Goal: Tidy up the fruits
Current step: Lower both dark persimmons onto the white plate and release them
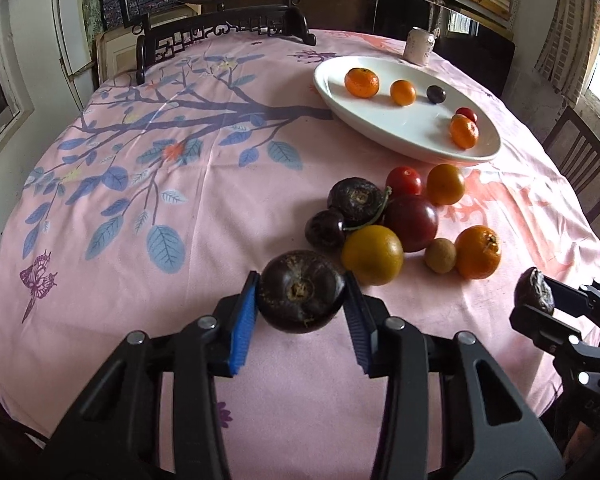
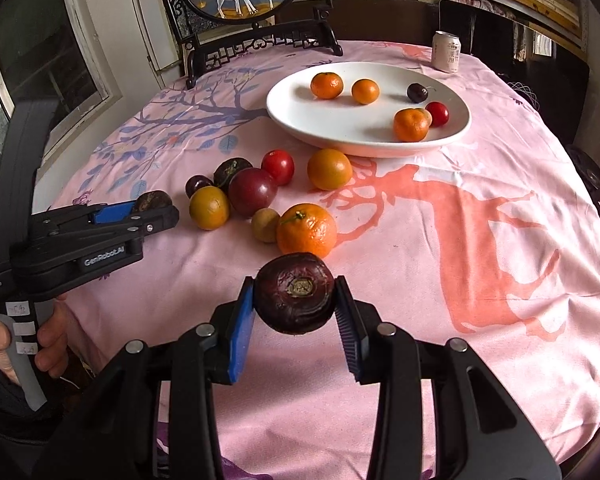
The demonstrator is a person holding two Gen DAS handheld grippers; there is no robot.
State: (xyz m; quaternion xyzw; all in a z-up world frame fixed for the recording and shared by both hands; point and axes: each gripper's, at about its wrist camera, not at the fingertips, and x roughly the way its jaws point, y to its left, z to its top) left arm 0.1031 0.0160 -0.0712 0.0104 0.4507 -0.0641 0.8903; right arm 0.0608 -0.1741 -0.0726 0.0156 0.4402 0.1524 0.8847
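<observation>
1. Left gripper [image 1: 300,296] clamps a dark brown round water chestnut [image 1: 301,291]; right gripper [image 2: 294,298] clamps another dark reddish-brown chestnut [image 2: 294,291], both above the pink cloth.
2. Carrying step, I judge: next, both go to the white oval plate [image 2: 296,120], set among its oranges.

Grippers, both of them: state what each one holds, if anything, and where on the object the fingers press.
Left gripper holds a dark water chestnut; right gripper holds another dark chestnut. Each is clamped by its opposite sides, stem scar facing the camera.
</observation>
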